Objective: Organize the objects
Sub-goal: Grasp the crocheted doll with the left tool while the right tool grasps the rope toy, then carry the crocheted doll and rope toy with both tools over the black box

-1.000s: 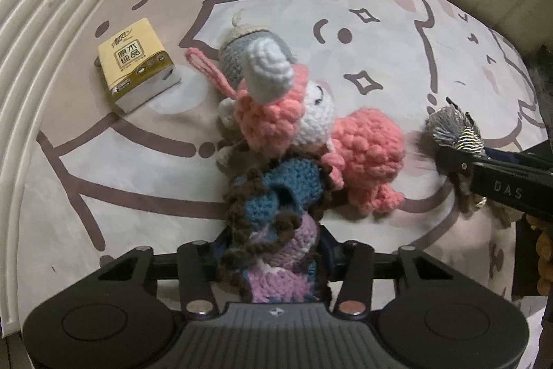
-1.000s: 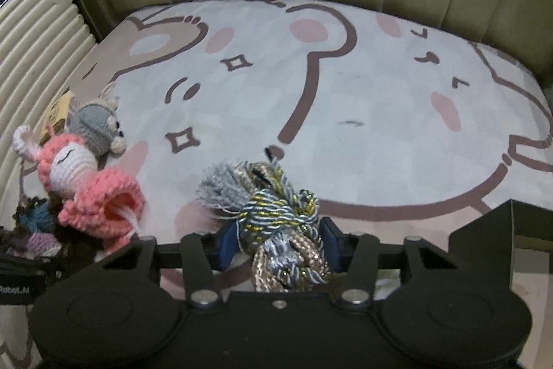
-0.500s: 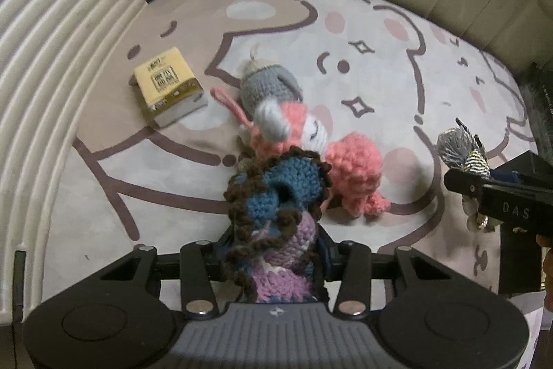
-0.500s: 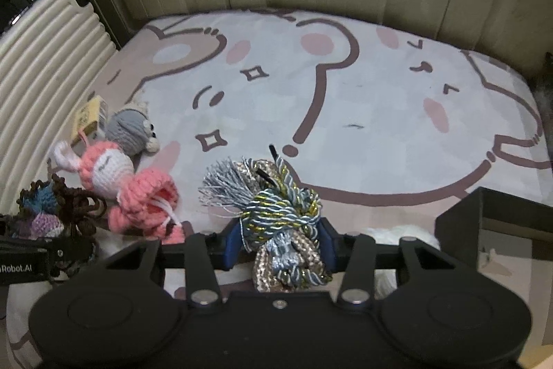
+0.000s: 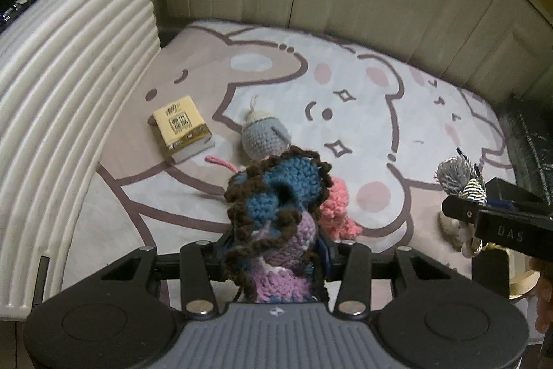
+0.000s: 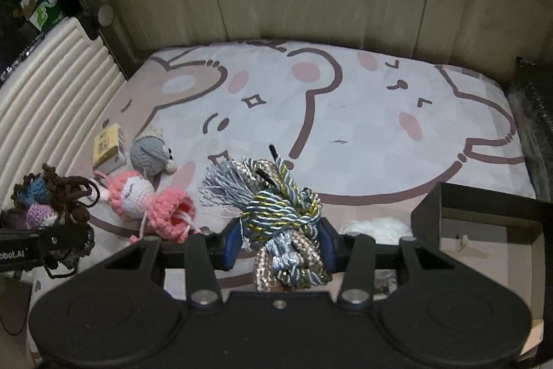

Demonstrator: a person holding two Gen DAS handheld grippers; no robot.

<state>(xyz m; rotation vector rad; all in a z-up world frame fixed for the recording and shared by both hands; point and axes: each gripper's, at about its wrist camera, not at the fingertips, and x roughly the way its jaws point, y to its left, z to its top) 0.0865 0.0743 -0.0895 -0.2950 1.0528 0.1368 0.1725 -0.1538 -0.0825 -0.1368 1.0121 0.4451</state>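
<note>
Left gripper [image 5: 276, 251] clamps a blue-and-purple crochet doll [image 5: 276, 213] above the cartoon-print mat [image 5: 363, 113]. Right gripper [image 6: 281, 244] grips a knotted cord bundle [image 6: 280, 217]; pink crochet doll [image 6: 152, 199] and grey crochet toy [image 6: 150, 153] lie on the mat.

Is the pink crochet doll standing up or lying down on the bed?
Lying down: the pink crochet doll rests on its side on the bed sheet, skirt opening facing sideways.

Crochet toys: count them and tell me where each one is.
3. The blue-and-purple toy is clamped in the left gripper; the pink toy and grey toy lie on the bedsheet. More may be hidden.
</note>
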